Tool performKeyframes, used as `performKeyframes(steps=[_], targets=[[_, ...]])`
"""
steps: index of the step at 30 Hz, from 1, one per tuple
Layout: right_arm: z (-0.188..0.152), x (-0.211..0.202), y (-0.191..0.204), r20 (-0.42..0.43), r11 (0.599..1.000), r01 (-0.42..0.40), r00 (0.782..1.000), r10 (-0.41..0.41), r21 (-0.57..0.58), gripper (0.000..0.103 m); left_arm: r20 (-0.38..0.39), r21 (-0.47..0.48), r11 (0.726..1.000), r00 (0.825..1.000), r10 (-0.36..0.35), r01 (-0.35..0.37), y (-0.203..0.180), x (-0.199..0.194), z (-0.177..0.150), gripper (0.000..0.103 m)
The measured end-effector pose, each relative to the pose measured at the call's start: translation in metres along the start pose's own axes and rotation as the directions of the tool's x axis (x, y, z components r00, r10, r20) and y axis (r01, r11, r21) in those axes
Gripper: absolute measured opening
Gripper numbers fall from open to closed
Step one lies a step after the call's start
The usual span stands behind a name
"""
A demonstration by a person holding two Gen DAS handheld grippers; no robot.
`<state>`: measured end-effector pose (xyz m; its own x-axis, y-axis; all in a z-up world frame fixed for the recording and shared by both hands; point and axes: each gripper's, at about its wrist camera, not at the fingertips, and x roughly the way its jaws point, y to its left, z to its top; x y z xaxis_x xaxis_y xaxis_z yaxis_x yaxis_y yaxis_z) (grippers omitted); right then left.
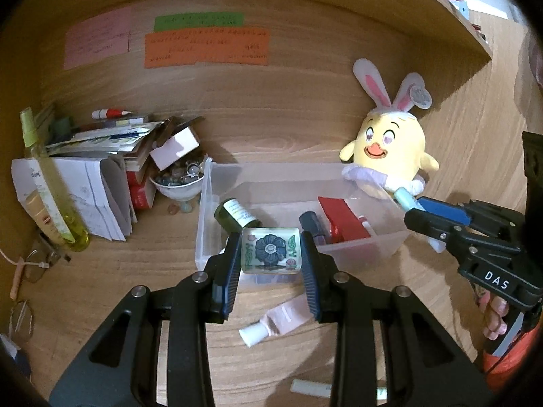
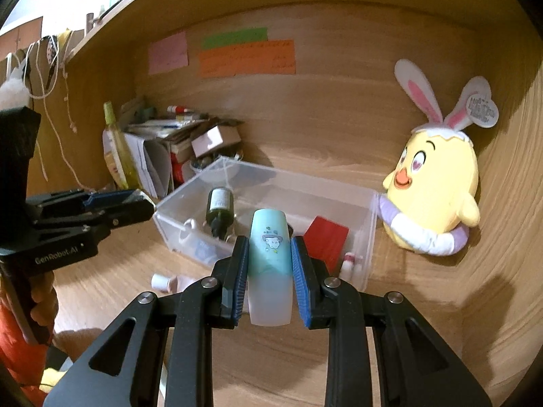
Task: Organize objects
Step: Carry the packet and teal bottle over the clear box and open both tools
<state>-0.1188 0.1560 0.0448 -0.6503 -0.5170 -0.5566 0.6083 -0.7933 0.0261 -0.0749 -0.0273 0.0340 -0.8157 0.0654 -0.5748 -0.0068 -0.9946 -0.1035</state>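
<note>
My left gripper [image 1: 270,249] is shut on a small square block with a blue flower print [image 1: 270,250], held above the near wall of the clear plastic bin [image 1: 364,246]. My right gripper [image 2: 268,254] is shut on a teal-and-white tube [image 2: 270,264] with a cartoon figure, in front of the same clear bin [image 2: 190,188]. In the left wrist view the right gripper [image 1: 415,208] reaches in from the right with the teal tube's tip [image 1: 404,196] showing. Inside the bin lie a dark green bottle [image 1: 234,215], a red box [image 1: 342,222] and a dark tube [image 1: 314,224].
A pink tube with a white cap [image 1: 276,318] lies on the wooden desk before the bin. A yellow chick plush with rabbit ears [image 1: 390,146] leans on the right wall. At the left stand stacked papers [image 1: 95,196], a bowl of stones [image 1: 180,181] and a yellow-green spray bottle [image 1: 51,183].
</note>
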Motion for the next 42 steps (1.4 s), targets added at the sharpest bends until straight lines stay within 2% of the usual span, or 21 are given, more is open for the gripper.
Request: performKeyframes(steps=[15, 26, 34, 42], targets=[[0.038, 0.015, -0.012, 0.049, 0.999, 0.031, 0.998, -0.029, -0.03, 0.023, -0.007, -0.041, 0.999, 1.0, 0.001, -0.001, 0.006, 0.028, 0.023, 0.033], [0.029, 0.059, -0.033, -0.044, 0.999, 0.033, 0.999, -0.032, 0.027, 0.023, -0.092, -0.073, 0.997, 0.996, -0.01, 0.003, 0.013, 0.065, 0.02, 0.033], [0.016, 0.085, -0.045, -0.112, 0.997, 0.05, 0.993, -0.043, 0.066, 0.023, -0.109, -0.044, 0.999, 0.994, -0.014, 0.01, 0.004, 0.078, 0.019, 0.033], [0.008, 0.103, -0.04, -0.164, 0.997, 0.062, 0.985, -0.054, 0.041, 0.023, -0.125, -0.034, 0.999, 0.992, -0.035, 0.031, 0.001, 0.081, 0.017, 0.033]])
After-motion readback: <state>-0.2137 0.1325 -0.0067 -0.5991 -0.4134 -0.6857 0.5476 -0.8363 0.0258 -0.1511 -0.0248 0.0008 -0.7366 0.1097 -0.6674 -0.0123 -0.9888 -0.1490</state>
